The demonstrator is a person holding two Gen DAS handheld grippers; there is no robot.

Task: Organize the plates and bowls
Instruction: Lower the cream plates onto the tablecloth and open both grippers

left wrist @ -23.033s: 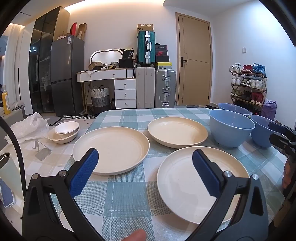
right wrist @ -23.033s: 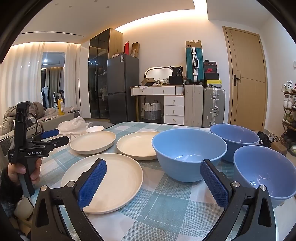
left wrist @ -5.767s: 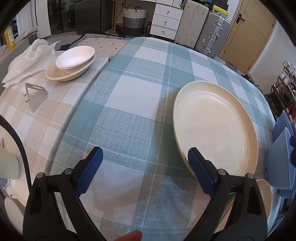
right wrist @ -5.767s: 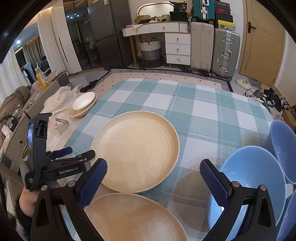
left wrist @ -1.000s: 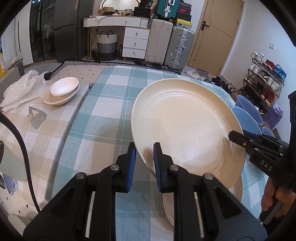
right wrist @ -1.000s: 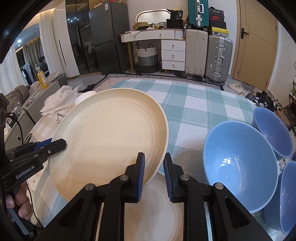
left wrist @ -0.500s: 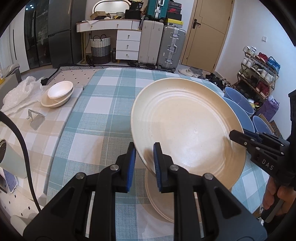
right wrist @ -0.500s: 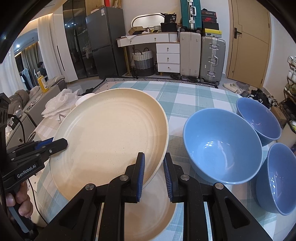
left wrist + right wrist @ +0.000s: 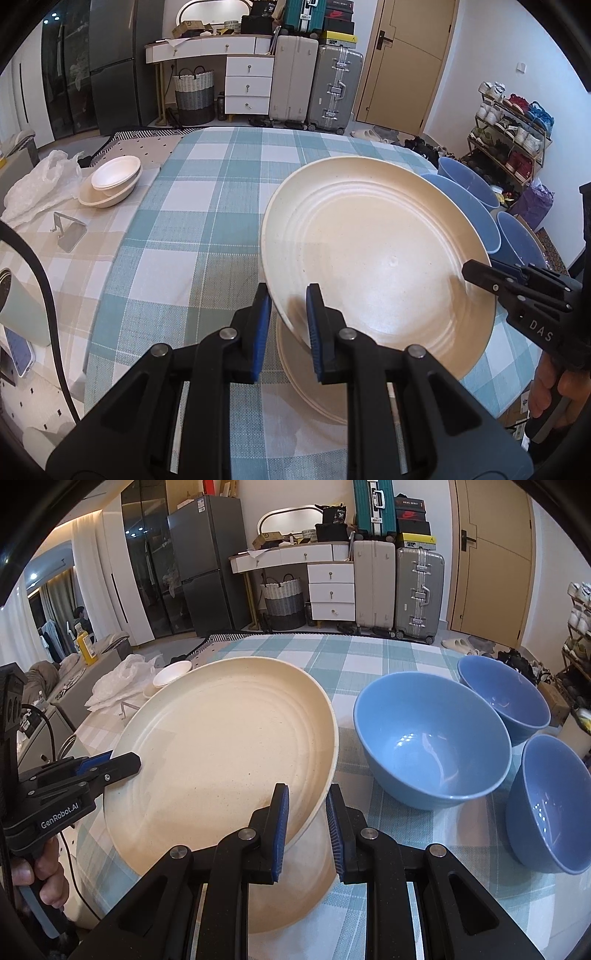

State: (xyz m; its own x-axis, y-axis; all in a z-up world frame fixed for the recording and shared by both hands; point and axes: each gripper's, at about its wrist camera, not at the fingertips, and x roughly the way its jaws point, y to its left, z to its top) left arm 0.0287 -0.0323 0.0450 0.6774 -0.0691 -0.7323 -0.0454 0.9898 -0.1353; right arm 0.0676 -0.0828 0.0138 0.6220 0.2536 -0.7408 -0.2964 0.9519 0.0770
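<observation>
Two grippers clamp one cream plate [image 9: 373, 254] tilted above the stacked plates [image 9: 314, 384], left gripper [image 9: 286, 325] and right gripper [image 9: 304, 825] pinching opposite rims, while only the right wrist shows three blue bowls [image 9: 432, 746] fully, beside it.
</observation>
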